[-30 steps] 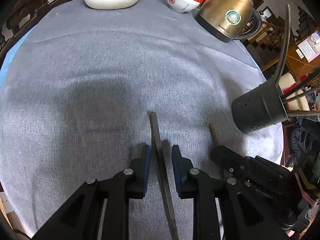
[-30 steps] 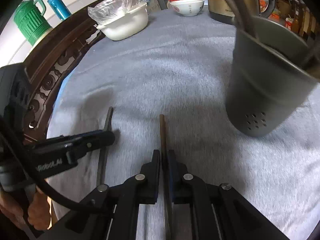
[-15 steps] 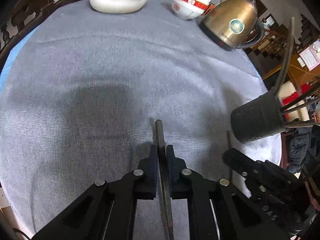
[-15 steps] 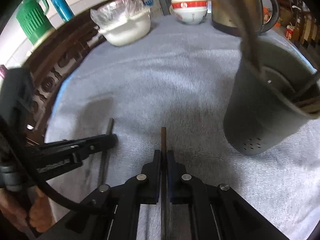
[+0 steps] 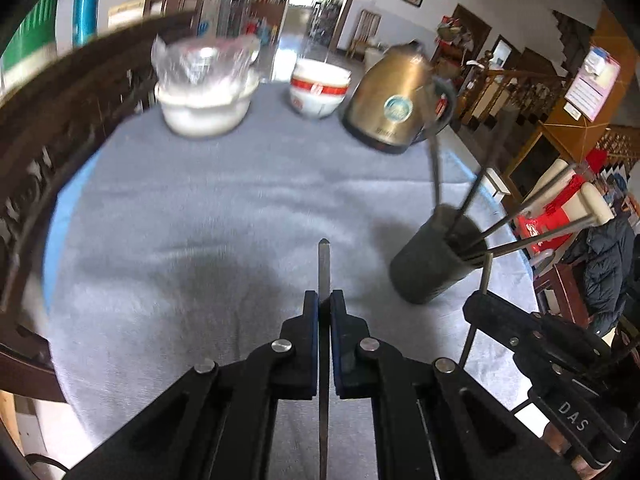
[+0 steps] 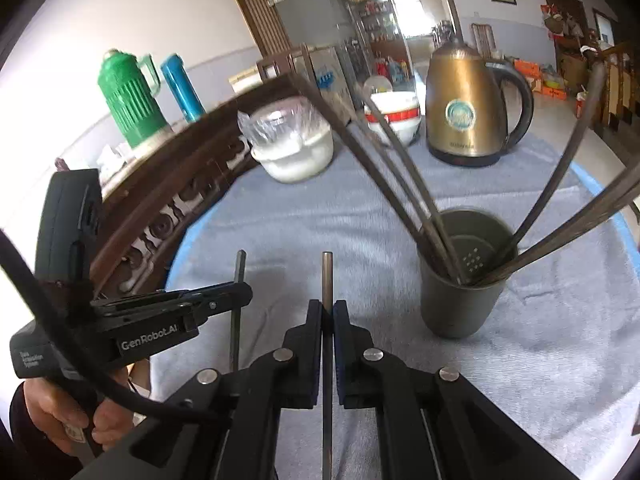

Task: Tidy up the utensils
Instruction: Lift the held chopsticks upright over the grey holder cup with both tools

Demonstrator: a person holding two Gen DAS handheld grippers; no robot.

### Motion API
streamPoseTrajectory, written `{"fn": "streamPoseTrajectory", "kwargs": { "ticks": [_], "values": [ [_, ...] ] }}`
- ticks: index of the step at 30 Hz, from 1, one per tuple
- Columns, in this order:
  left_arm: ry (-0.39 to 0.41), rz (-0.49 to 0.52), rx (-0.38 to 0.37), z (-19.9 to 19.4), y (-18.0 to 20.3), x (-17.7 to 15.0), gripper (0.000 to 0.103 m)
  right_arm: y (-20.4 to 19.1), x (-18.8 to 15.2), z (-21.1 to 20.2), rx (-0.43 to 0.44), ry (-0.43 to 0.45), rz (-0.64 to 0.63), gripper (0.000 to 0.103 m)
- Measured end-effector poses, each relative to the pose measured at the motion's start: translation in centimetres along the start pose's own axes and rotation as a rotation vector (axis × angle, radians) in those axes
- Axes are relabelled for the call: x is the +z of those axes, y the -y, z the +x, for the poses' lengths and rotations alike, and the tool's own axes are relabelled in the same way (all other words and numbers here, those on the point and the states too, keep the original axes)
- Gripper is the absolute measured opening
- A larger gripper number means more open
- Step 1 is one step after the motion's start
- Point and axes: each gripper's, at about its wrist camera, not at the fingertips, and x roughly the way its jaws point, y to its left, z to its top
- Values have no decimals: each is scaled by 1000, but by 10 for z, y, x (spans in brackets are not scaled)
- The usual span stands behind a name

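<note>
Chopsticks are held one in each gripper, and the coming move turns on where the holder point(image 6: 460, 304) lies from them. The left gripper point(image 5: 324, 304) is clamped on a flat dark chopstick point(image 5: 323, 264), its jaws having just been closing onto it; the stick runs straight ahead along the fingers, its tip pointing forward and its rear end passing back beneath the camera. The right gripper point(image 6: 328, 312) is likewise clenched on a rounder chopstick point(image 6: 327, 280), also aligned with its fingers.

Both sticks appear lifted clear of the grey cloth point(image 5: 200, 208). The holder stands upright ahead and to the right of both grippers, with several chopsticks point(image 6: 384, 152) already leaning out of it. From the right gripper it is near, just right of the held tip; from the left gripper it is farther off, with the right gripper point(image 5: 532, 336) in between.

The right hand is judged the nearer. Each stick would probably need tilting tip-down over the open mouth, threaded between the leaning sticks.
</note>
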Motion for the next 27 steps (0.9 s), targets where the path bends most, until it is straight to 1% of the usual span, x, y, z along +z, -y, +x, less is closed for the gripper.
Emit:
{"fn": "streamPoseTrajectory", "kwargs": {
  "ticks": [4,12,18,27],
  "values": [
    [45,41,8,-20,14,1,5,1,1,-19,-1,34,1,6],
    [83,74,-3,-43,30,-4,5,0,-2,-46,1,88,6,6],
    [86,80,-5,-47,33,-6,5,1,-6,-54,1,102,8,6],
    [87,58,-9,-49,24,-7,5,3,-7,-58,4,110,19,6]
  ]
}}
